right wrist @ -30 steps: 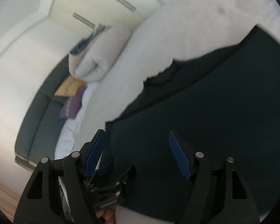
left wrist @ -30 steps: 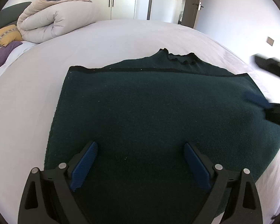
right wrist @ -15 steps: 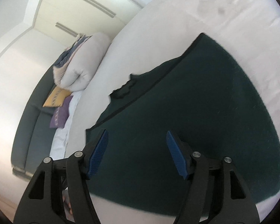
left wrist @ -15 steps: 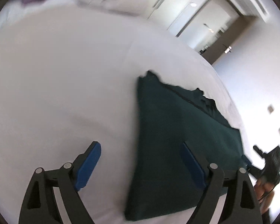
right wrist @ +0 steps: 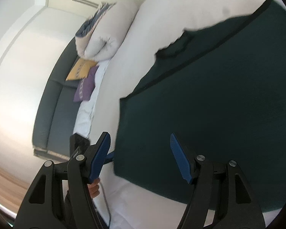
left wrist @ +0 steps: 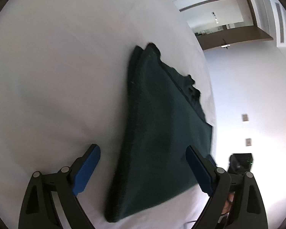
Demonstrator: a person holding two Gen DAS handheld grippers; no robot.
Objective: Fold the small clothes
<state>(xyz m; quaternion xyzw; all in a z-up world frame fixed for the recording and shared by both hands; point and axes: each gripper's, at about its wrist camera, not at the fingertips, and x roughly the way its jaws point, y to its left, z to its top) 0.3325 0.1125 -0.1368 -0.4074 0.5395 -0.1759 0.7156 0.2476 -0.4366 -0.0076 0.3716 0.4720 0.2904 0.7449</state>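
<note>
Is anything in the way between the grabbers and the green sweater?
Nothing visible. The left gripper and right gripper are both open right over the sweater's near edge, with only white bed around it.

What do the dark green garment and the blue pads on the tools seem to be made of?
Garment: seems a thick knit or fleece, matte and fuzzy, with a soft napped surface and a darker trim line; the exact fibre cannot be told. Pads: seem rubber or soft plastic, matte blue with fine ribs, set on black hard-plastic arms. Bed: smooth white woven sheet.

Bright, soft daylight; motion-blurred, with strong fisheye warping and dark corners.
</note>
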